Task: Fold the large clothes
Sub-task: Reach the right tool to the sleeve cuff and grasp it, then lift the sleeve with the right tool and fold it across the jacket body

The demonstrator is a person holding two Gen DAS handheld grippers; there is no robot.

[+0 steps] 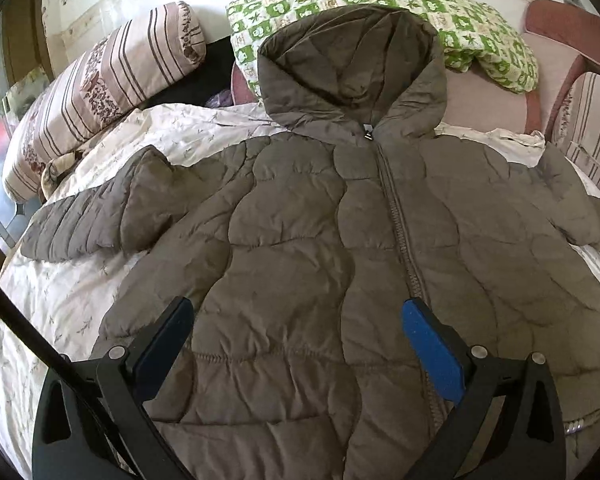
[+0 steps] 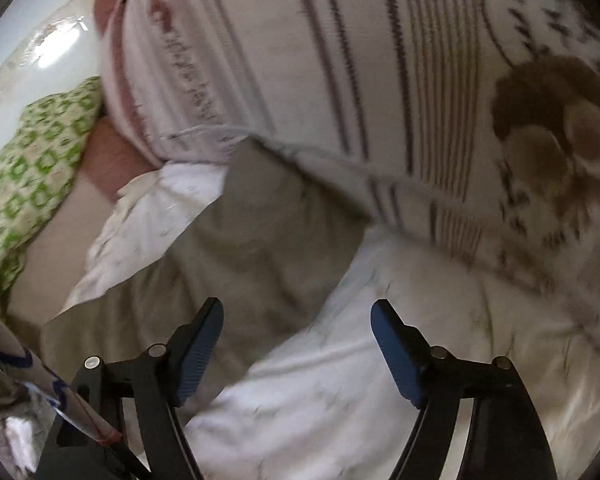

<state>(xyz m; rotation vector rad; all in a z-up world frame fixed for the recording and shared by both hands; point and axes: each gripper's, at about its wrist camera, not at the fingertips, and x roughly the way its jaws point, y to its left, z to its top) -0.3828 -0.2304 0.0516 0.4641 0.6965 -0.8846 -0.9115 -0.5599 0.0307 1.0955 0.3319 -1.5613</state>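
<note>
A grey-brown quilted hooded jacket (image 1: 308, 240) lies flat and zipped on a white printed bedsheet (image 1: 52, 304), hood toward the far side, one sleeve (image 1: 100, 208) stretched out to the left. My left gripper (image 1: 296, 312) hovers open over the jacket's lower front, blue pads wide apart, nothing between them. In the blurred right wrist view the other sleeve (image 2: 228, 240) runs from the lower left toward a striped pillow (image 2: 340, 80). My right gripper (image 2: 296, 320) is open just above the sleeve's edge and the sheet (image 2: 360, 380), gripping nothing.
A striped floral pillow (image 1: 100, 92) lies at the far left and a green-and-white patterned pillow (image 1: 380, 4) sits behind the hood, also seen in the right wrist view as green pillow (image 2: 28, 176). A red-brown chair frame (image 1: 560, 40) stands at the far right. A black cable (image 1: 28, 332) crosses the lower left.
</note>
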